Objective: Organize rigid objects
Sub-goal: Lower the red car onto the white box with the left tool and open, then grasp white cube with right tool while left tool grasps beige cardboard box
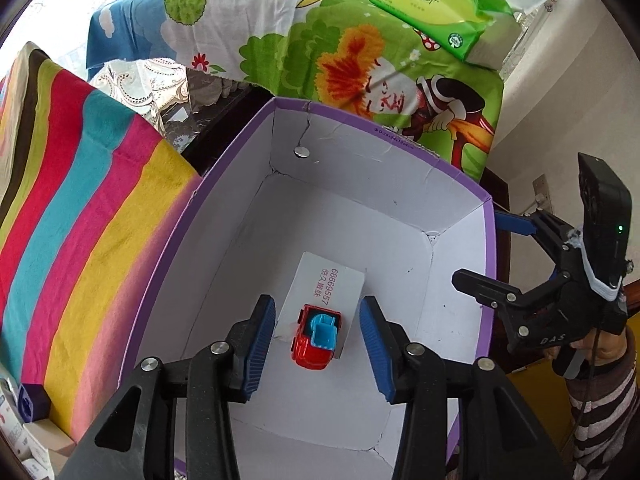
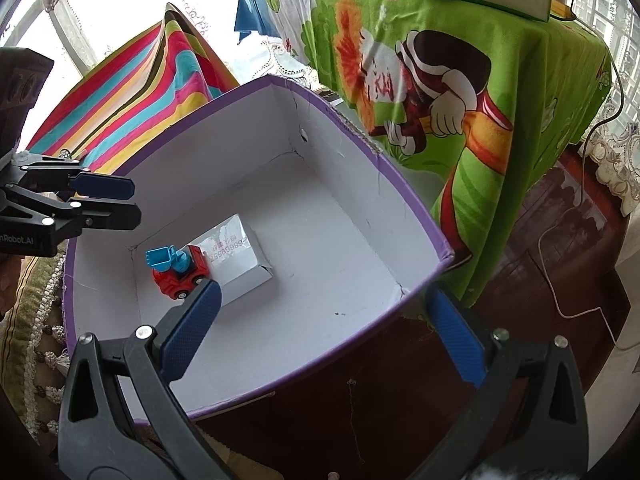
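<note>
Now left claw open, tilted down above toy truck in box; right claw wide open.

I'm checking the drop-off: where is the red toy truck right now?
The red toy truck lies inside the purple-rimmed box, partly on the small white carton, below the open left gripper.

left tongs: parted, nothing clamped, above box | red plastic toy truck with blue bucket: lying on small white printed carton | both inside purple-rimmed white cardboard box | right tongs: beside box's right rim, parted
</note>
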